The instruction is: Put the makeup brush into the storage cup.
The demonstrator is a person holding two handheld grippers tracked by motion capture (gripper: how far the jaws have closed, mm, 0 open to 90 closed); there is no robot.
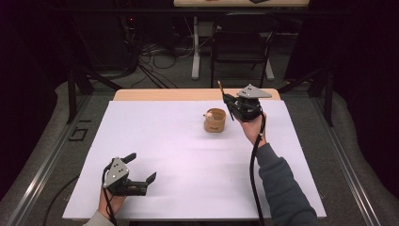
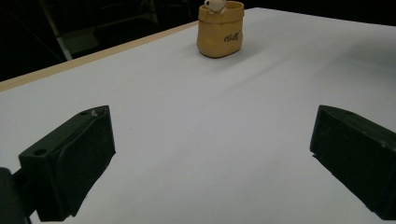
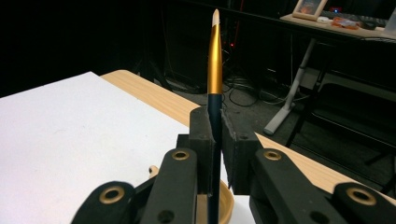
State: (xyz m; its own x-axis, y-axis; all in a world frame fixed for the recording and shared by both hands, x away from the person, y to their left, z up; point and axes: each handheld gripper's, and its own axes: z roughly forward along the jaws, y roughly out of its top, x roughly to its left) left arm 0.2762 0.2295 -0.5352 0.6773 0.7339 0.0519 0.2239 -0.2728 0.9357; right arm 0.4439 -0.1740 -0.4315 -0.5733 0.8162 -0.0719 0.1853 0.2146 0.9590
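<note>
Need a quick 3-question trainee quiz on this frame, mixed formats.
1. True or false: the right gripper is shut on the pen.
2. The left gripper has its jaws: A) open, nothing between them; B) shut on the pot; C) shut on a cable.
3. Fill in: the small yellow pot stands on the white table sheet, nearer the ____ gripper.

Key: 1 true; 2 A; 3 right.
</note>
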